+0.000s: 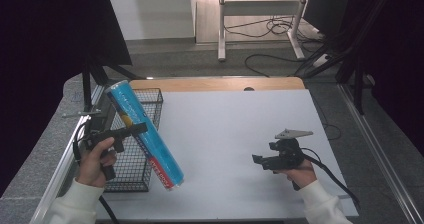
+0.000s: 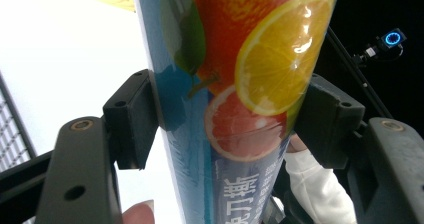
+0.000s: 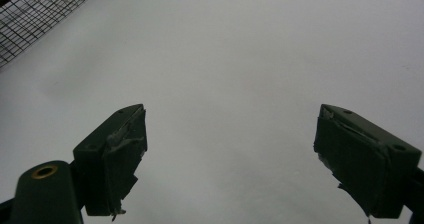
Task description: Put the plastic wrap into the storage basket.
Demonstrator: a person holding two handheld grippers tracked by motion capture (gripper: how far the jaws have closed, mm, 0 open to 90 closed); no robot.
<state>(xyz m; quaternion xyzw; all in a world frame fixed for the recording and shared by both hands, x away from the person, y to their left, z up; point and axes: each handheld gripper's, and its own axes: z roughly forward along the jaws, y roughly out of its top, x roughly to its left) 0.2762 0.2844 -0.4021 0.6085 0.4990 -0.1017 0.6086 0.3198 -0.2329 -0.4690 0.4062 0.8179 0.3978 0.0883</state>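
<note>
**Left gripper clamped on blue tube; right gripper open and empty**

Left gripper (image 1: 134,129): jaws closed on the long blue tube (image 1: 145,135), roughly at mid-length. In the left gripper view the pads press on both sides of the tube (image 2: 235,104), with the wrapper's orange and grapefruit slice print sitting right between them. Firm contact on both sides, no gap visible.

Tube position: held up off the table (image 1: 235,134), tilted. Top end points up and away toward the far left, lower end with the red band comes down toward the near edge, just right of the wire basket (image 1: 131,174). In the high view the tube crosses in front of the basket's right side; can't tell from this angle whether the lower end touches the table or hangs just above it. The tube is outside the basket, not in it.

Left hand (image 1: 95,161) holds the gripper body at the near left, over the basket's left part.

Right gripper (image 1: 259,160): jaws stand wide apart, nothing between them. The right gripper view shows bare white table (image 3: 225,74) between the pads (image 3: 125,149), with a corner of the basket mesh (image 3: 35,14) at upper left. The right hand (image 1: 295,173) holds it low over the near right of the table, pointing left, well apart from the tube. Cable trails off to the right.
</note>
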